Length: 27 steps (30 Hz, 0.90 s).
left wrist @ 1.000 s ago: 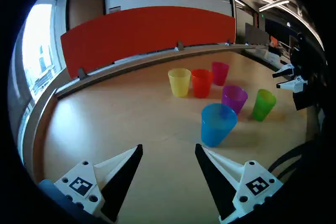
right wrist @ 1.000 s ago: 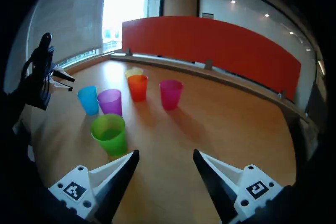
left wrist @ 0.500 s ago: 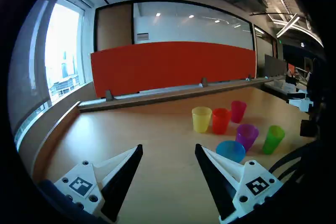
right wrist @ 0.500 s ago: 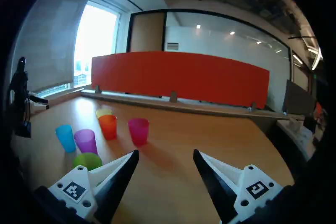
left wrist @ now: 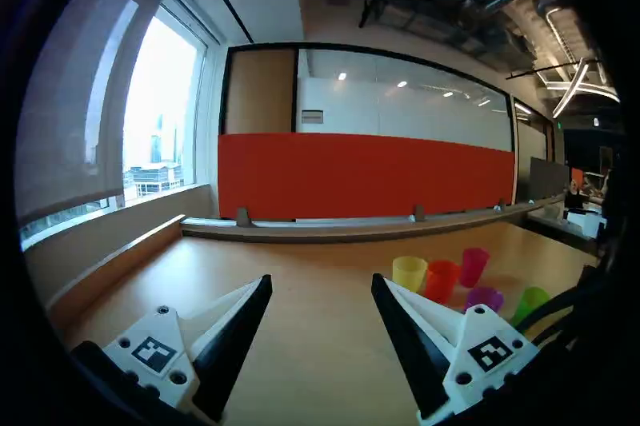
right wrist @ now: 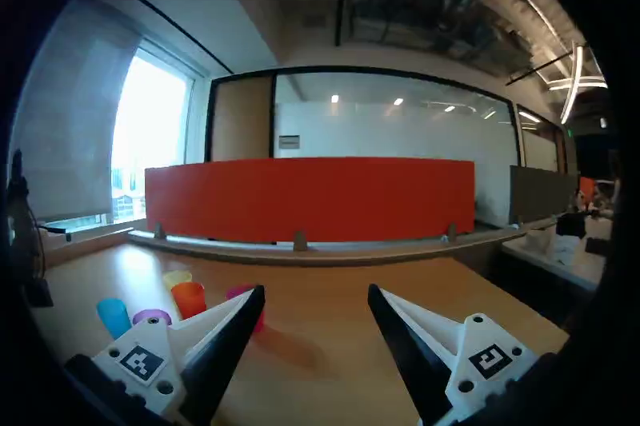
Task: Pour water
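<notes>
Several coloured plastic cups stand in a group on the wooden table. The left gripper view has the yellow cup, orange cup, magenta cup, purple cup and green cup low on the right, beyond my open, empty left gripper. The right gripper view has the blue cup, purple cup, orange cup and yellow cup low on the left. My right gripper is open and empty, and its left finger partly hides the magenta cup.
A long red divider panel runs along the table's far edge. A bright window and a low wooden ledge line the left side. Another desk with dark items stands off to the right.
Both views have swung upward and level with the table, so the cups have sunk to the lower edge and more ceiling shows. Both grippers stay open and empty.
</notes>
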Each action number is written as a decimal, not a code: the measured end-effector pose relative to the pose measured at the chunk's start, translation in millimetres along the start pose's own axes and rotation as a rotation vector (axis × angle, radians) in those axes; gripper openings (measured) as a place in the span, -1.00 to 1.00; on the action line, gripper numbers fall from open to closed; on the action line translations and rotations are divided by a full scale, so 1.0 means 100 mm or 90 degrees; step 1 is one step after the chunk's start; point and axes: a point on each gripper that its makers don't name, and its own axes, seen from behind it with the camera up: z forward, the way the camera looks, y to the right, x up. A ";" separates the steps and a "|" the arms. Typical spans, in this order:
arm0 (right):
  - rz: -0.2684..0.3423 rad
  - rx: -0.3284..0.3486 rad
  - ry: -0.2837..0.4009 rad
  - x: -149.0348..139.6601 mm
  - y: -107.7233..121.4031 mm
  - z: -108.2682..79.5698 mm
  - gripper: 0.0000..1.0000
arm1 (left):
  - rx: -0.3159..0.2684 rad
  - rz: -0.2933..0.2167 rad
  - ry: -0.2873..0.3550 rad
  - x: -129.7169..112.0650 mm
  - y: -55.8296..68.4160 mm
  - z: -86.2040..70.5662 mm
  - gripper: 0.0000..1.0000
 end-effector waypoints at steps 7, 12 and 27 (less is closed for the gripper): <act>0.016 -0.019 0.017 0.04 -0.01 -0.01 0.99 | 0.021 0.003 0.024 0.03 -0.05 -0.02 0.84; 0.018 -0.024 0.003 -0.06 -0.04 0.02 0.99 | 0.037 0.011 0.040 0.03 -0.05 -0.04 0.84; -0.034 -0.052 0.002 0.06 -0.02 -0.02 0.99 | 0.072 0.016 0.088 -0.03 -0.09 -0.06 0.84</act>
